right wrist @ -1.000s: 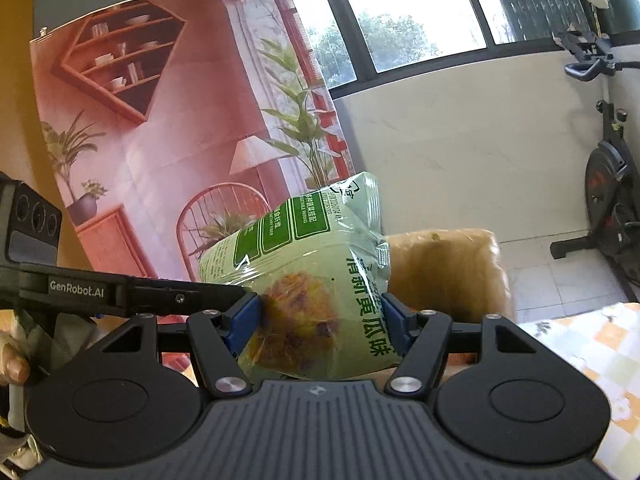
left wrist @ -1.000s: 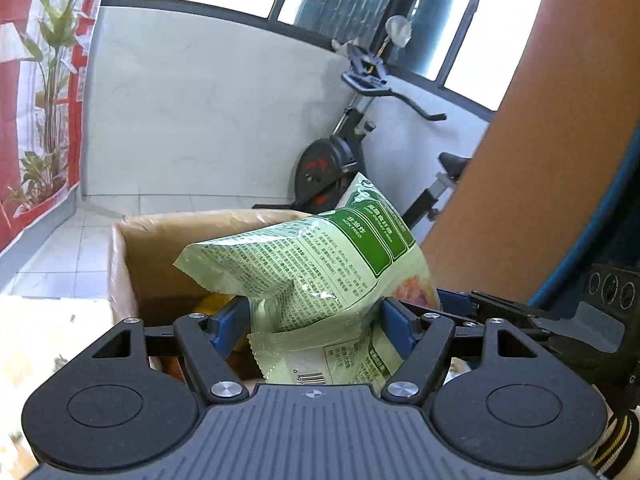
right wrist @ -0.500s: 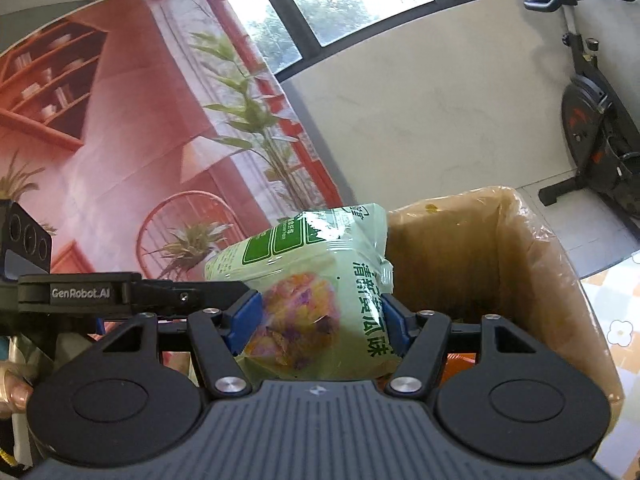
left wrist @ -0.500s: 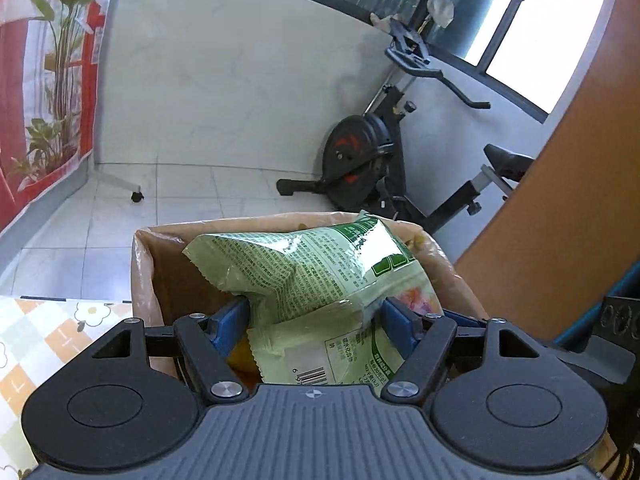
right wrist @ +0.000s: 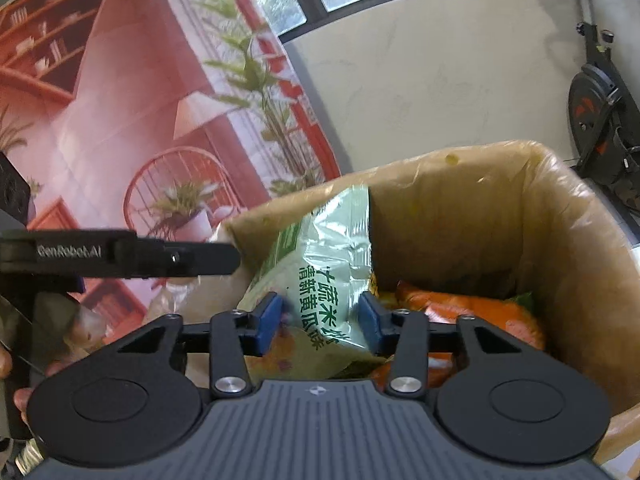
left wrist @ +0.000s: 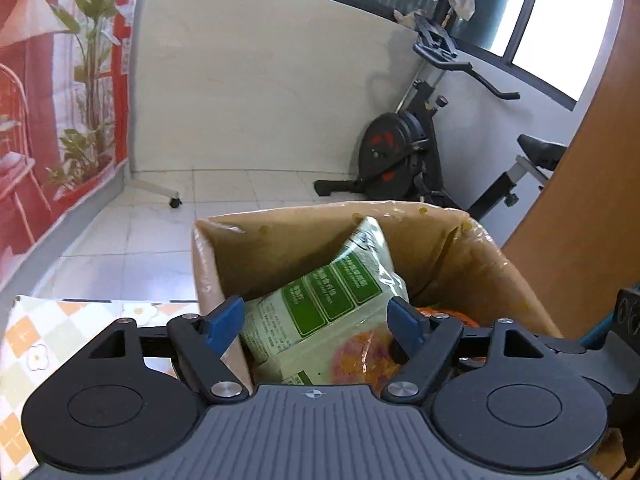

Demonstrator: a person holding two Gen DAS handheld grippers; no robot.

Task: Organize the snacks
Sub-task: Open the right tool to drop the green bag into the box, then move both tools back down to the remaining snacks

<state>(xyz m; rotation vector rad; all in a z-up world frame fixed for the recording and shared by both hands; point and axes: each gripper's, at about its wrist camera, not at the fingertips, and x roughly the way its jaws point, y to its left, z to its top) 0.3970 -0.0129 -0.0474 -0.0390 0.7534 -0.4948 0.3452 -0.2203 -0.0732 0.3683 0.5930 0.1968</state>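
Note:
A green snack bag point(left wrist: 320, 308) stands tilted inside the open cardboard box point(left wrist: 288, 248), leaning on its left wall point(right wrist: 256, 232). My left gripper point(left wrist: 314, 322) straddles the bag. Its jaws are opening, the left pad sits over the box wall, and neither pad visibly presses the bag. A black finger point(right wrist: 192, 258) of that gripper reaches the bag's left edge in the right wrist view. My right gripper point(right wrist: 320, 316) is closing, and its blue pads pinch the lower part of the green snack bag point(right wrist: 328, 256). Orange packets point(right wrist: 480, 312) lie deeper in the box.
An exercise bike point(left wrist: 400, 152) stands on the tiled floor behind the box. A checkered tablecloth point(left wrist: 40, 344) lies at the lower left. A red printed backdrop point(right wrist: 120, 100) hangs on the left, and an orange-brown panel point(left wrist: 580, 200) rises on the right. A person's hand point(right wrist: 24, 396) holds the left gripper.
Both grippers came down and forward, and the bag went from above the box rim to inside it. The right jaws narrowed on the bag. The left jaws widened and the bag uncrumpled.

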